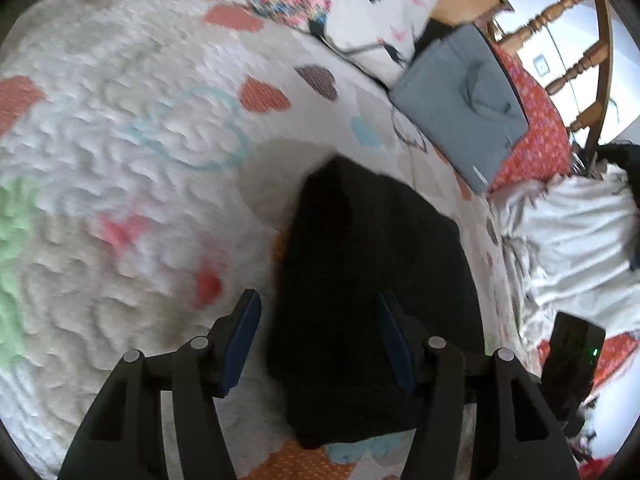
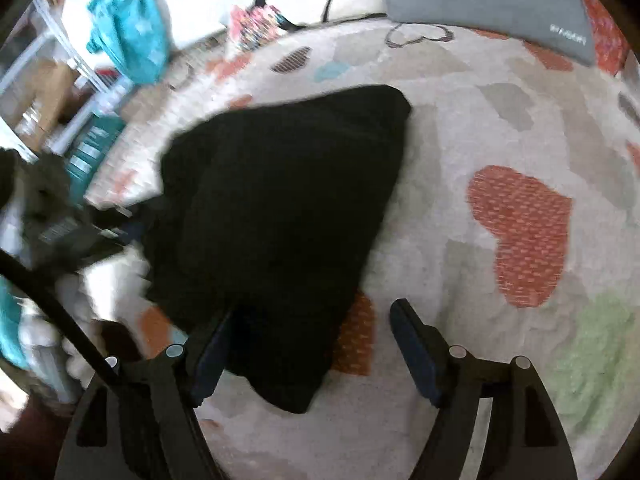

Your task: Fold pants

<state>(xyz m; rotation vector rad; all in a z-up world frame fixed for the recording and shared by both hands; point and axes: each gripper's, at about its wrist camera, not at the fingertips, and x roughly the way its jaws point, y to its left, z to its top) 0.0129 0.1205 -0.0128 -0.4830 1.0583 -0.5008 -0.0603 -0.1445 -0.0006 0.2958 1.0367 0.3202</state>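
The left gripper [image 1: 318,332] hovers with its fingers [image 1: 244,340] spread apart, holding nothing; the black pants [image 1: 360,288] lie folded into a compact bundle just beyond and partly between them. The right gripper [image 2: 312,344] likewise has its fingers [image 2: 416,356] apart and empty, the near corner of the pants [image 2: 276,216] lying between them. The pants rest flat on a quilted bedspread [image 1: 120,160] printed with hearts. Farther off, a folded grey garment [image 1: 464,112] lies on the bedspread near a pillow [image 1: 360,8] printed with a black silhouette. A rumpled white cloth [image 1: 572,240] sits to the side, and a turquoise cloth [image 2: 128,20] is draped at the far edge beside a white wire rack [image 2: 60,64] whose contents are too blurred to tell.
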